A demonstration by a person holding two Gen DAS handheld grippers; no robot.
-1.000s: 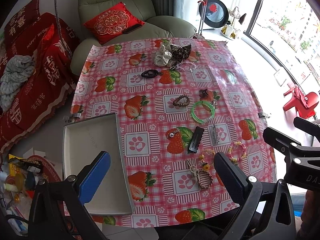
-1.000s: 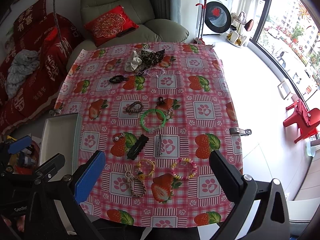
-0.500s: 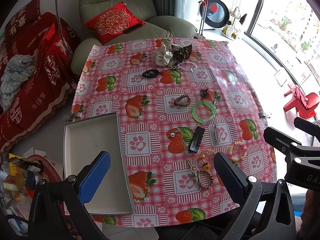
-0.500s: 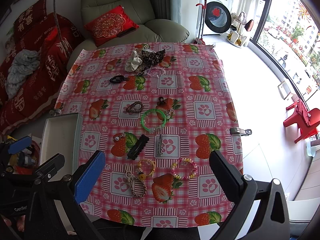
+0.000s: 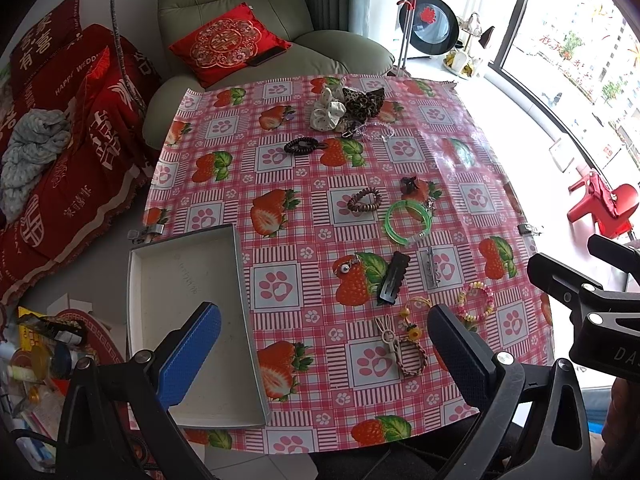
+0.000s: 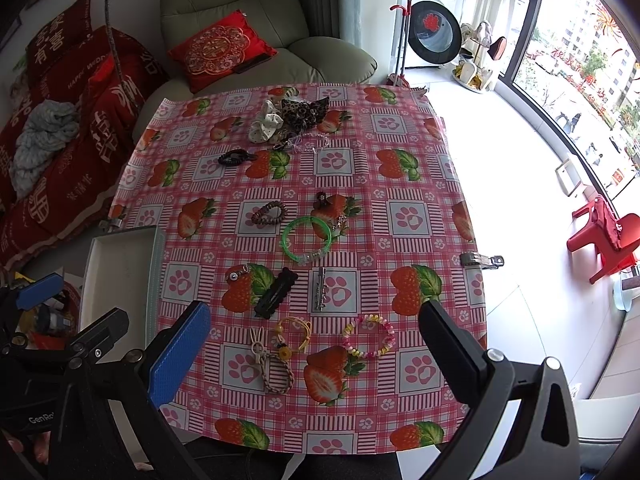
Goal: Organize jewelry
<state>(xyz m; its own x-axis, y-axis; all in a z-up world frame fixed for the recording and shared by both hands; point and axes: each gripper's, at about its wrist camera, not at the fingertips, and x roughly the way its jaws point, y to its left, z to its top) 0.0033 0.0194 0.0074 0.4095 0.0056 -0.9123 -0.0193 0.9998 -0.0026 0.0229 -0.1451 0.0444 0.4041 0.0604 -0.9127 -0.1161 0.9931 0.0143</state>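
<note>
Jewelry lies scattered on a table with a pink strawberry cloth (image 5: 280, 168). Near the front are a pastel bead bracelet (image 6: 370, 342), a yellow cord bracelet (image 6: 296, 334), a braided bunny bracelet (image 6: 272, 368), a black hair clip (image 6: 276, 292) and a silver clip (image 6: 319, 290). A green bangle (image 6: 307, 237), a brown bracelet (image 6: 269, 212) and scrunchies (image 6: 280, 120) lie farther back. An empty white tray (image 5: 176, 280) sits at the table's left edge. My left gripper (image 5: 324, 354) hovers open above the front edge, beside the tray. My right gripper (image 6: 316, 350) hangs open above the front bracelets, holding nothing.
A green armchair (image 5: 260, 20) with a red cushion stands behind the table, and a red-covered sofa (image 5: 60, 120) on the left. Clutter (image 5: 36, 352) lies on the floor at the left. Metal clamps (image 6: 480, 260) pin the cloth at the edges. A red stool (image 6: 608, 236) stands at the right.
</note>
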